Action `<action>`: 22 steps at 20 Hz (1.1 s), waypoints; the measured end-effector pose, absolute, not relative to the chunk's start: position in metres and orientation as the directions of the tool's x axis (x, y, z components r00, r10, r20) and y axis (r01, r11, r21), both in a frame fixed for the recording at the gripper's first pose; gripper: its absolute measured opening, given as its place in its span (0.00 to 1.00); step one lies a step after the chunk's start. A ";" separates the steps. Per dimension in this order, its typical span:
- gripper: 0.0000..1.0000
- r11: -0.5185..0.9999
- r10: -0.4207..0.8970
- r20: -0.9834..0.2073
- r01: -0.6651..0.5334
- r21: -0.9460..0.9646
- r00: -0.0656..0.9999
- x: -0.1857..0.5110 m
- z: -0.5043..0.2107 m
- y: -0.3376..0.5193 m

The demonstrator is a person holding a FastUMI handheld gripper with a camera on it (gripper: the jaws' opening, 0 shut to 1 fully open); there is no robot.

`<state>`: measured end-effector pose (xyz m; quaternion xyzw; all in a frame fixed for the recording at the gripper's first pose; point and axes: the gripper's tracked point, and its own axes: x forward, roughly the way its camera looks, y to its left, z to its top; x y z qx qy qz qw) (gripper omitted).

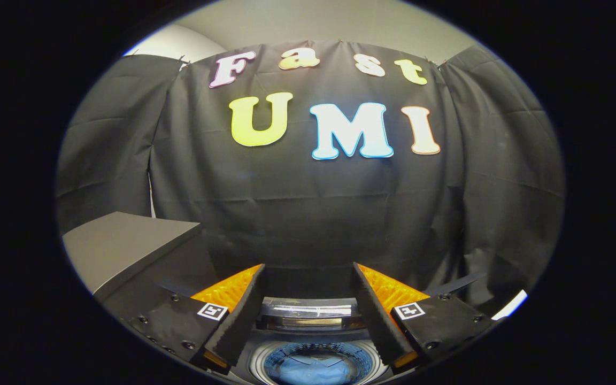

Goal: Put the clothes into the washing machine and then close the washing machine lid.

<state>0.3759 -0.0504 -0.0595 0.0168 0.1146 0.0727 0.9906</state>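
Gripper [308,310] at bottom centre, fingers spread and holding nothing, hangs over the open washer [310,342], blue clothes [313,369] already in its drum, likely positioned for closing the lid [308,311].

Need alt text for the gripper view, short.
The gripper hangs open and empty over a top-loading washing machine, whose drum holds blue clothes. A grey-topped surface sits to the left, black cloth wall beyond.

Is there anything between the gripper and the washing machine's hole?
Nothing visible is in the way. The gripper is open and holds nothing, with the washing machine just below. Its round drum is open, and something blue already lies inside.
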 end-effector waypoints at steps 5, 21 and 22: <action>0.97 0.989 0.149 -0.226 -0.143 0.046 0.963 0.362 -0.065 -0.052; 0.97 0.979 0.186 -0.347 -0.201 -0.008 0.919 0.210 -0.143 -0.045; 0.97 0.977 0.192 -0.341 -0.211 -0.019 0.920 0.203 -0.141 -0.044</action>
